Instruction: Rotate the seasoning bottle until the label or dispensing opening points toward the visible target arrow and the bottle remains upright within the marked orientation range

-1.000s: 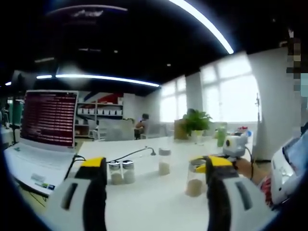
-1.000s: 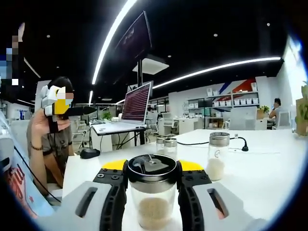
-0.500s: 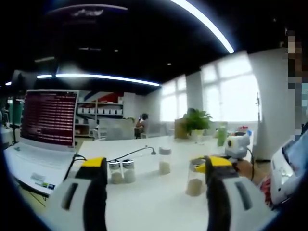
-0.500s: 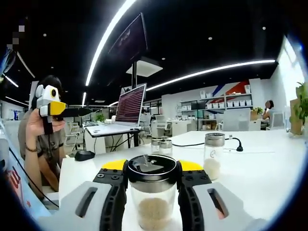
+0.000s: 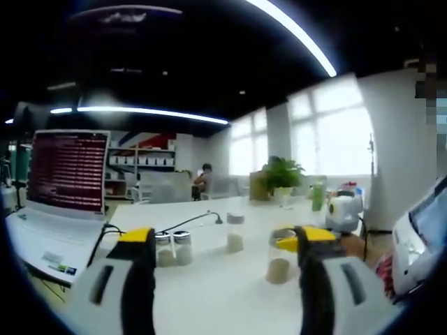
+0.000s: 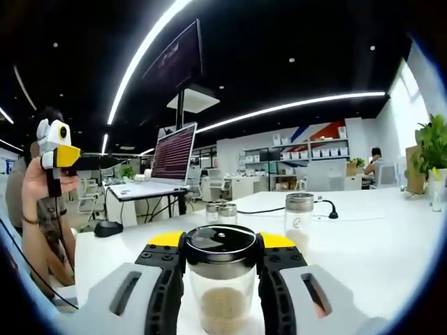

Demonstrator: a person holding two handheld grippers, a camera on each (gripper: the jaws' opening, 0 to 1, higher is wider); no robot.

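A clear seasoning bottle with a black and silver lid and beige grains stands upright on the white table. My right gripper is shut on it just below the lid. In the left gripper view the same bottle stands at the right, with the right gripper around its top. My left gripper is open above the table with nothing between its fingers. It also appears at the far left of the right gripper view as the left gripper, held up in a hand.
A second seasoning bottle and two small jars stand farther back on the table, with a black cable behind them. An open laptop sits at the left. A mouse lies on a desk, and a potted plant stands at the back.
The right gripper has turned with the bottle held, so the room slid left in its view and the lid's face looks different. The left gripper has barely moved.
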